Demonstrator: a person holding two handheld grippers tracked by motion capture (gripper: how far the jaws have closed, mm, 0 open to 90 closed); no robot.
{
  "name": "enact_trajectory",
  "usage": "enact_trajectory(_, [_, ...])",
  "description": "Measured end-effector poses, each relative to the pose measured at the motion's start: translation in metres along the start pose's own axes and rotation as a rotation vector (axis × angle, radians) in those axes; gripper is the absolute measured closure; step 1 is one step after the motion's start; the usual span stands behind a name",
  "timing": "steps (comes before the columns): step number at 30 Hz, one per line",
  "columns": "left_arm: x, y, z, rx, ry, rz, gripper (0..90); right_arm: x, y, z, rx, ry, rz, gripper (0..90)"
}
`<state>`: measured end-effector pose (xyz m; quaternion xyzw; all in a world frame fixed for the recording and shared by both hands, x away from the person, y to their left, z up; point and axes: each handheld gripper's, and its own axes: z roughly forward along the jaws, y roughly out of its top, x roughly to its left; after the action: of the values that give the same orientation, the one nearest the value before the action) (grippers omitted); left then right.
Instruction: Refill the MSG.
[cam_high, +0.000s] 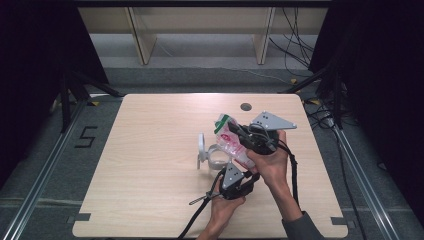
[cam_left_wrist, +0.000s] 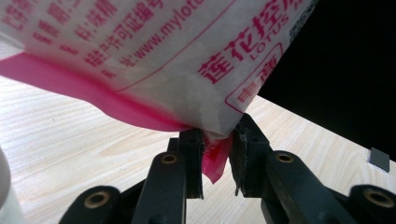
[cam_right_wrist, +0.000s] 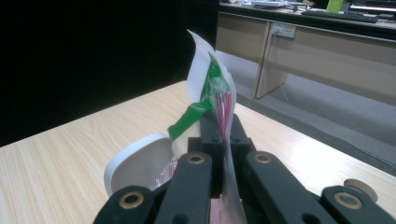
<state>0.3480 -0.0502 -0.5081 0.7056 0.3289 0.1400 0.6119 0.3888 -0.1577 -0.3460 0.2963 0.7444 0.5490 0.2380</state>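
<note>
The bag hangs above the desk towards its right edge; right gripper pinches the top, left gripper its bottom corner; that thin grip could slip, spilling beside the canister.

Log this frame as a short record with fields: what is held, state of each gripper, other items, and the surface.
held item: white and pink printed bag, lifted off the table
left gripper: jaws pinch the bag's bottom corner
right gripper: jaws shut on the bag's green-marked top edge
other item: white container with its lid hinged open, beside the bag
surface: light wooden table
</note>
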Motion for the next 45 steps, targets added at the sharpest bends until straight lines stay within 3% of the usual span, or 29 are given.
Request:
enact_trajectory(4, [-0.001,-0.001,0.002,-0.011,0.003,0.005,75.2,0.001,0.0,0.003,0.002,0.003,0.031,90.0])
enact_trajectory(6, [-0.002,-0.001,0.002,-0.005,0.003,0.01,75.2,-0.002,0.0,0.005,0.005,-0.003,-0.002,90.0])
enact_trajectory(7, [-0.002,-0.001,0.002,-0.006,0.001,0.009,75.3,-0.001,-0.001,0.006,0.006,0.003,0.023,90.0])
enact_trajectory(8, [-0.002,-0.002,0.003,-0.01,-0.001,0.006,75.3,-0.003,-0.001,0.008,0.006,0.003,-0.002,90.0])
enact_trajectory(14, [-0.002,-0.002,0.003,-0.014,-0.002,0.006,75.4,-0.001,-0.001,0.012,0.031,0.006,0.009,90.0])
enact_trajectory(16, [-0.002,-0.002,0.003,-0.015,-0.002,0.006,75.5,0.0,-0.001,0.014,0.023,0.007,-0.026,90.0])
enact_trajectory(21, [-0.002,-0.002,0.003,-0.016,-0.003,0.005,75.7,0.004,-0.001,0.017,0.049,0.007,-0.002,90.0])
enact_trajectory(24, [-0.002,-0.002,0.003,-0.014,-0.004,0.012,75.7,0.001,-0.001,0.02,0.037,0.013,-0.027,90.0])
enact_trajectory(25, [-0.003,-0.003,0.003,-0.016,0.002,0.008,75.7,0.003,-0.001,0.019,0.049,0.01,-0.004,90.0])
enact_trajectory(26, [-0.003,-0.003,0.003,-0.02,0.0,0.007,75.7,0.003,-0.002,0.021,0.038,0.011,-0.021,90.0])
enact_trajectory(35, [-0.004,-0.003,0.002,-0.018,-0.001,0.014,75.9,0.005,-0.002,0.025,0.049,0.029,-0.018,90.0])
enact_trajectory(39, [-0.004,-0.003,0.003,-0.019,-0.001,0.018,76.0,0.005,-0.001,0.026,0.056,0.034,-0.035,90.0])
enact_trajectory(41, [-0.004,-0.003,0.002,-0.016,0.0,0.018,76.0,0.003,-0.001,0.027,0.056,0.014,-0.062,90.0])
enact_trajectory(42, [-0.004,-0.003,0.002,-0.011,0.005,0.021,76.0,0.005,-0.002,0.026,0.069,0.019,-0.018,90.0])
enact_trajectory(45, [-0.005,-0.003,0.003,-0.016,0.001,0.017,76.0,0.005,-0.002,0.026,0.076,0.019,-0.021,90.0])
